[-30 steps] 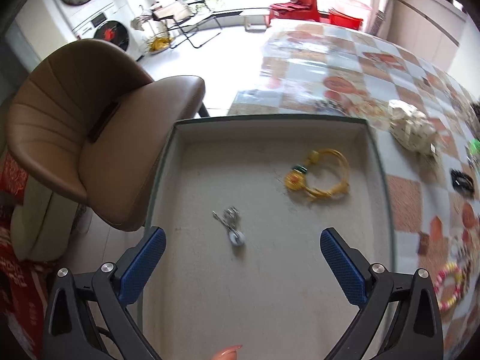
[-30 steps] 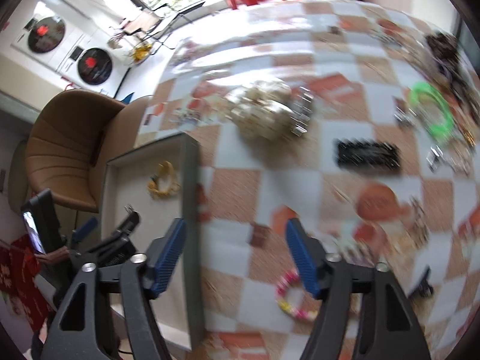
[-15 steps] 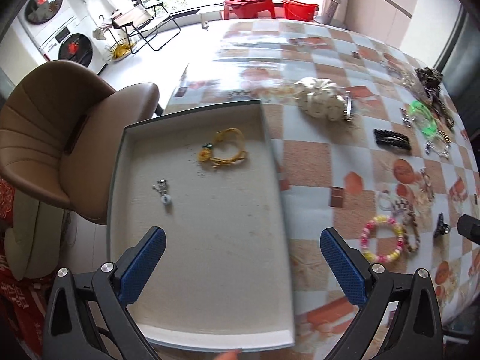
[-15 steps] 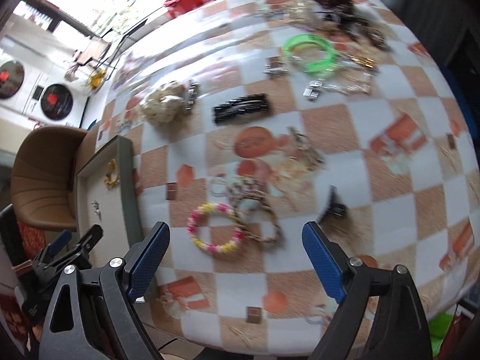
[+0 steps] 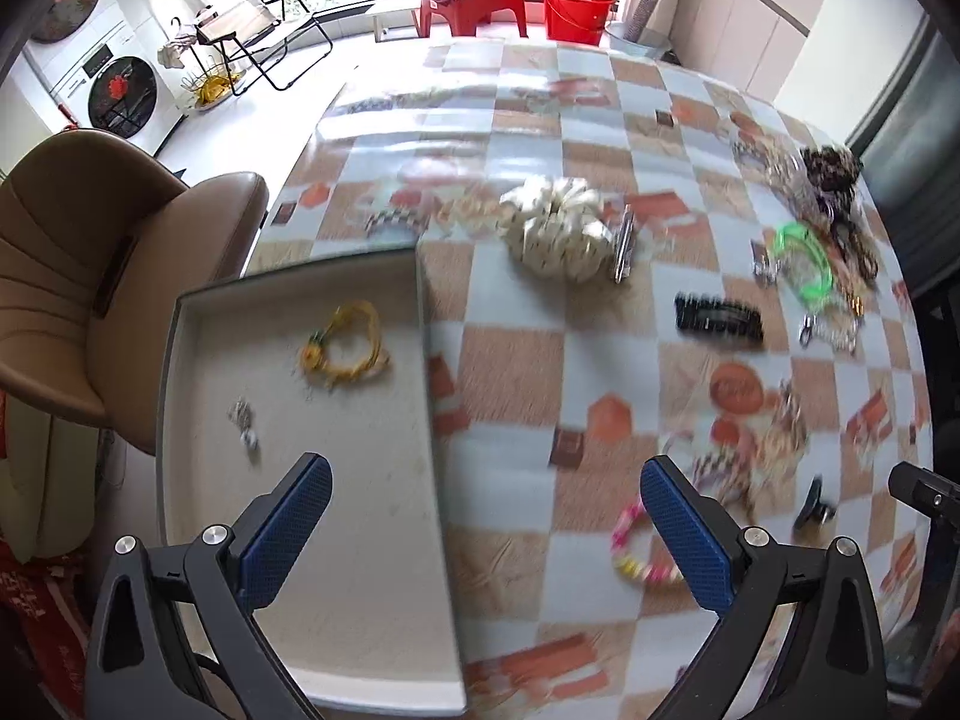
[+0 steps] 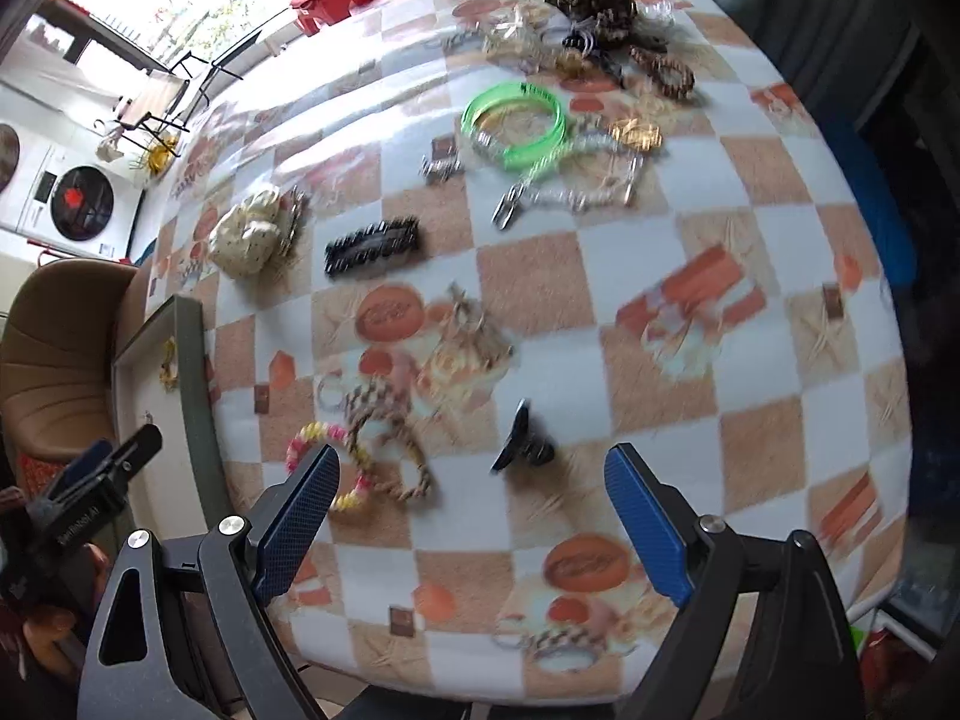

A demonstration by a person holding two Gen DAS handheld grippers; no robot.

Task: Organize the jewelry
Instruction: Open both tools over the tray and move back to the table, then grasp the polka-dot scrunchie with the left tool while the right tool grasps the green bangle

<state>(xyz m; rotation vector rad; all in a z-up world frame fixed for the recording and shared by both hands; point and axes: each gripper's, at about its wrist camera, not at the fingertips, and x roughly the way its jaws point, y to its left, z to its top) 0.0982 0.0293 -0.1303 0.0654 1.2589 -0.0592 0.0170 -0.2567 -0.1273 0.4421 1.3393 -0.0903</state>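
Observation:
A grey tray [image 5: 300, 630] lies at the table's left edge. In it are a yellow bracelet [image 5: 348, 348] and a small silver earring [image 5: 245, 423]. My left gripper [image 5: 480, 534] is open and empty, above the tray's right rim. Loose jewelry lies on the checkered cloth: a pink-yellow bead bracelet [image 6: 321, 462], a black claw clip [image 6: 521, 441], a black hair clip [image 6: 372, 246], a green bangle [image 6: 513, 123] and a cream scrunchie [image 5: 558, 228]. My right gripper [image 6: 474, 516] is open and empty, just in front of the claw clip. The tray also shows in the right wrist view [image 6: 195, 396].
A brown chair [image 5: 78, 276] stands left of the table. A pile of dark scrunchies and chains [image 6: 606, 6] lies at the far side. Woven bracelets [image 6: 390, 432] lie beside the bead bracelet. The table's right edge [image 6: 888, 300] drops off to a dark area.
Both grippers have swung right, from over the tray toward the loose jewelry on the cloth. Both stay open and empty. The tray's contents have not moved.

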